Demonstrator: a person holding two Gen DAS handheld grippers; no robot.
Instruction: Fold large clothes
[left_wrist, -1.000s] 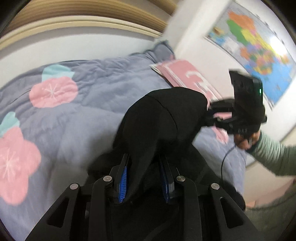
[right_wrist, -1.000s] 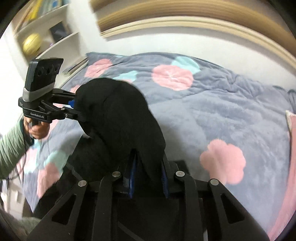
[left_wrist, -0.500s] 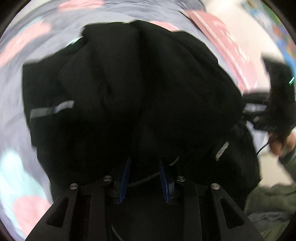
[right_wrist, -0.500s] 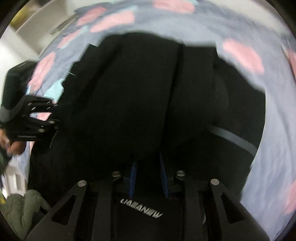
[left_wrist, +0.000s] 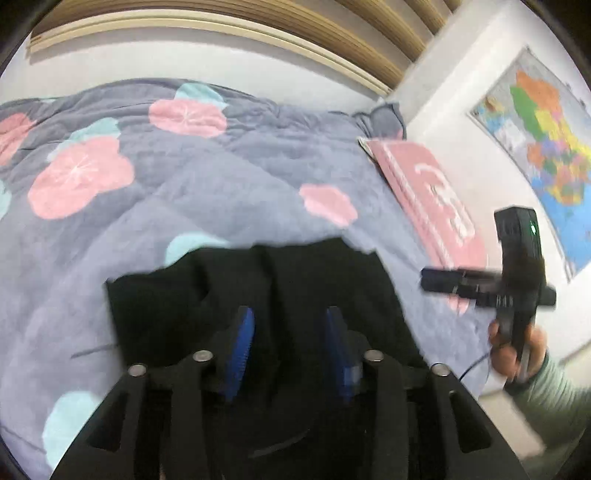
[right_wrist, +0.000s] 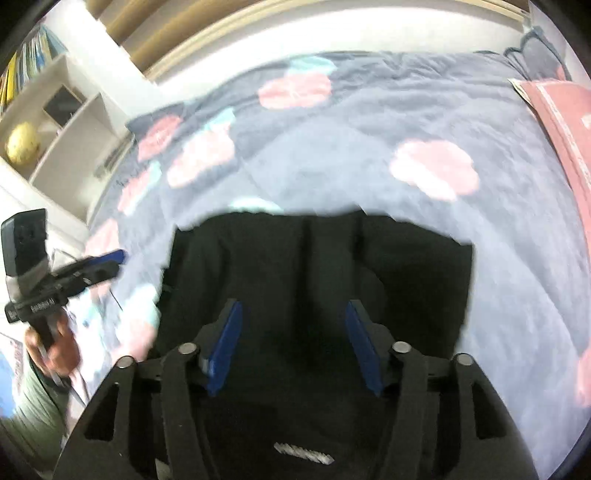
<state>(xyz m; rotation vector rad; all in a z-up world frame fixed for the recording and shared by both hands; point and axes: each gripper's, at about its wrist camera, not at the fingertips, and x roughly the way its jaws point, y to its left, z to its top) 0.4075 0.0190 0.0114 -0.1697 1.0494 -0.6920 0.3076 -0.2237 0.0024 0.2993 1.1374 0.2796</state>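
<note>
The left gripper (left_wrist: 288, 332) stands with its blue pads (left_wrist: 242, 338) spread apart and nothing between them; only dark cloth lies below the gap. The right gripper (right_wrist: 291, 339) is likewise wide open and empty, its pads (right_wrist: 225, 341) set further apart than the left pair. Seen from the left wrist, the right gripper hangs off to the right of the black garment (left_wrist: 258, 291), clear of it; seen from the right wrist, the left gripper (right_wrist: 94, 269) hangs off the garment's left side, also not touching.

The black garment lies folded into a roughly squared block on the grey flowered quilt (left_wrist: 184, 177), directly under both tools. Its far edge is fairly straight, with a seam or crease running down the middle. A pink pillow (left_wrist: 424, 184) lies on the quilt beyond the garment's right corner, and a shelf unit (right_wrist: 62, 122) stands past the quilt's left edge.

The fold appears made, with neither tool gripping it. The risk from here is that the soft, thick quilt gives under the block, so the upper layers could slide or spring open. A finger passing close over the garment could also snag the top layer and drag it askew.
</note>
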